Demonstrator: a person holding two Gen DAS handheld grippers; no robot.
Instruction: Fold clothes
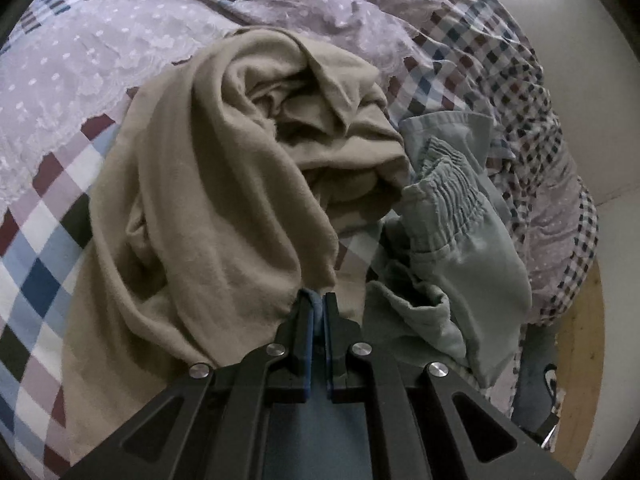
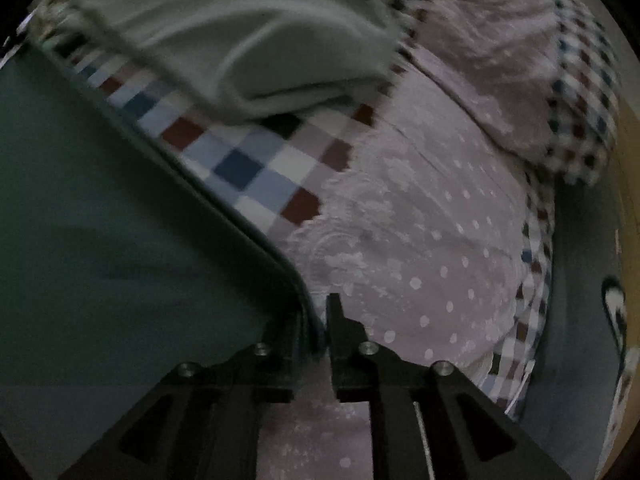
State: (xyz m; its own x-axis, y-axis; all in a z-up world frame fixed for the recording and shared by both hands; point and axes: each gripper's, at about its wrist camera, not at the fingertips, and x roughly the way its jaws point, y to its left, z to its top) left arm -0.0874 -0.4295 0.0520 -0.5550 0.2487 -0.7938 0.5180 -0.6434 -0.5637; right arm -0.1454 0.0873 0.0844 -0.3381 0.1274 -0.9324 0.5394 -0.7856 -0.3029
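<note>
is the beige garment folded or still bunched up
Bunched up, not folded. The beige garment lies in a crumpled heap on the checked bedspread, with loose rolls and deep creases, beside the grey-green garment.

Ahead of your left gripper (image 1: 319, 304), the crumpled beige knit garment (image 1: 224, 184) rises as a bulky heap and blocks the forward path. The pale grey-green trousers with the gathered waistband (image 1: 452, 208) close off the right. Open checked bedspread (image 1: 44, 248) lies to the left. For your right gripper (image 2: 320, 320), the dark green cloth panel (image 2: 104, 248) walls off the left; the pink dotted lace cover (image 2: 432, 240) ahead lies flat and unobstructed.
</note>
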